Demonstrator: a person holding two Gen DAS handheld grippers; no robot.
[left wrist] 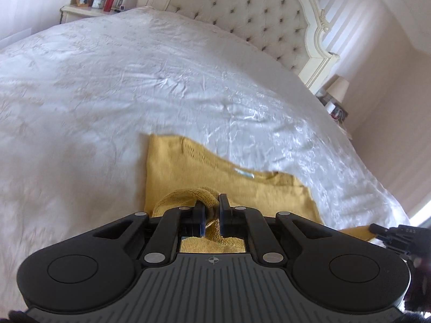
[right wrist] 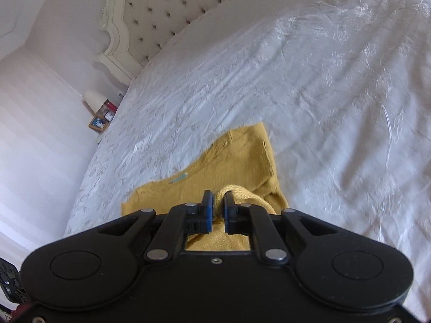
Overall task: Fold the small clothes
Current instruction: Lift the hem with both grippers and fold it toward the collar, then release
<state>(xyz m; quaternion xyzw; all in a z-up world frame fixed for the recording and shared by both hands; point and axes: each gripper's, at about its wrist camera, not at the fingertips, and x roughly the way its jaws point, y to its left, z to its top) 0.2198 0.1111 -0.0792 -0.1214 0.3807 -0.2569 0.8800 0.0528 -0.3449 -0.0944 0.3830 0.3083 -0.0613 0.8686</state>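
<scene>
A mustard-yellow knit sweater point(left wrist: 215, 172) lies on the white bedspread point(left wrist: 134, 80), its neck label facing up. My left gripper point(left wrist: 211, 204) is shut on a bunched edge of the sweater, held just above the flat part. In the right wrist view the same sweater point(right wrist: 237, 156) lies ahead, and my right gripper point(right wrist: 218, 202) is shut on another bunched edge of it. The tip of the right gripper also shows at the right edge of the left wrist view point(left wrist: 390, 232), by a corner of the sweater.
A tufted headboard point(left wrist: 242, 8) stands at the far end of the bed. A nightstand point(left wrist: 89, 8) with a lamp, photo frames and a red flask is at the far left. Another lamp point(left wrist: 338, 88) stands at the bed's right side.
</scene>
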